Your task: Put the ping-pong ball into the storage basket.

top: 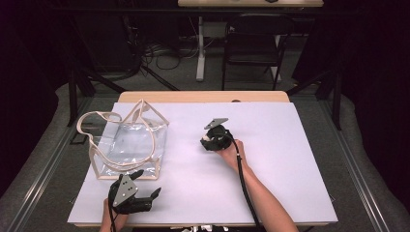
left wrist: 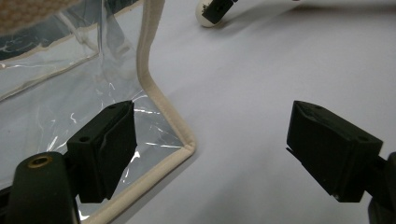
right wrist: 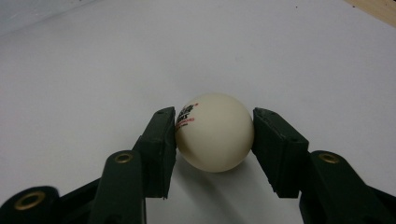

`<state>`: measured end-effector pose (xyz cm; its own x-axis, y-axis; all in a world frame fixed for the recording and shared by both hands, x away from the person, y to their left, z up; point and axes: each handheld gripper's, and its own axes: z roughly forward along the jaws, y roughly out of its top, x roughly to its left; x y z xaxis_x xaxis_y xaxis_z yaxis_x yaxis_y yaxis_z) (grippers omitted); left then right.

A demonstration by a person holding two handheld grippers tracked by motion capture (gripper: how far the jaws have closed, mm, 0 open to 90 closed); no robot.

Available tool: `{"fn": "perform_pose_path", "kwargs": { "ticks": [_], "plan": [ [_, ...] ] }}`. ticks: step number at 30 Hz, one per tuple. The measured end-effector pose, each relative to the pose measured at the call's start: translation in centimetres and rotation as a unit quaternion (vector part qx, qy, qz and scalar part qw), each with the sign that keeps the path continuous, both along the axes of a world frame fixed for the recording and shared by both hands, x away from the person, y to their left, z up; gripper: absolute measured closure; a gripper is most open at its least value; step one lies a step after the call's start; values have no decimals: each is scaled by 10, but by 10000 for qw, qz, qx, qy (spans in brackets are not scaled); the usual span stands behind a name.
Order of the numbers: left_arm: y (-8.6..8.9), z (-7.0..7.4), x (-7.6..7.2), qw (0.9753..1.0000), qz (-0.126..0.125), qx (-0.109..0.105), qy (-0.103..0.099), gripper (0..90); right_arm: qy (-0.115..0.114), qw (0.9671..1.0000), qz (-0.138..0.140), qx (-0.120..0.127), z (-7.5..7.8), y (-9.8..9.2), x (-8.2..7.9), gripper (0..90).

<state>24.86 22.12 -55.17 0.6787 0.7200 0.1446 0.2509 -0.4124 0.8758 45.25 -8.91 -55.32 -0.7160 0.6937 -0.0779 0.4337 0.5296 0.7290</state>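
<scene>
as seen in the high view, the right gripper (top: 209,141) sits mid-table, well apart from the clear bag (top: 126,143); its load is hidden there. left gripper view: the left gripper (left wrist: 210,149) has jaws spread beside the bag's corner; hold that opening steady. right gripper view: jaws pinch the white ball (right wrist: 215,132); keep the squeeze centred. its print is partly covered.

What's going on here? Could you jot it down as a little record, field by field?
Setting: table under a white sheet
Right claw: closed on a white ball with printed lettering, at mid-table
Left claw: open, one jaw over the near corner of the bag, holding nothing
Bag: clear plastic bag with cream trim and handles, at the table's left
Likely aim: ball into bag, perhaps
</scene>
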Motion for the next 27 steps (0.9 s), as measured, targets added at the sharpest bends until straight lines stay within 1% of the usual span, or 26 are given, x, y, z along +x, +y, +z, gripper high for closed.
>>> {"fn": "perform_pose_path", "kwargs": {
  "ticks": [2, 6, 15, 20, 24, 27],
  "plan": [
    [0, 0, 0, 10000, -17, 9, -7, 163, -44, 10000, 1, 4, 3, 0, -1, 503],
    [-1, 0, -1, 10000, -20, 12, -17, 163, -30, 10000, -3, 66, 6, -1, -1, 503],
    [-1, 0, -1, 10000, -30, 12, -19, 163, -68, 9999, 21, 109, 12, -2, -4, 503],
    [0, 0, 0, 10000, -12, 9, -8, 163, -48, 9999, 47, 107, 14, -2, -5, 503],
    [0, 0, -1, 10000, -29, 0, -11, 163, -82, 9999, 69, 64, 17, -2, -6, 503],
    [0, 1, -1, 10000, -31, -1, -18, 163, -125, 9999, 61, 98, 20, -4, -7, 503]
  ]
}}
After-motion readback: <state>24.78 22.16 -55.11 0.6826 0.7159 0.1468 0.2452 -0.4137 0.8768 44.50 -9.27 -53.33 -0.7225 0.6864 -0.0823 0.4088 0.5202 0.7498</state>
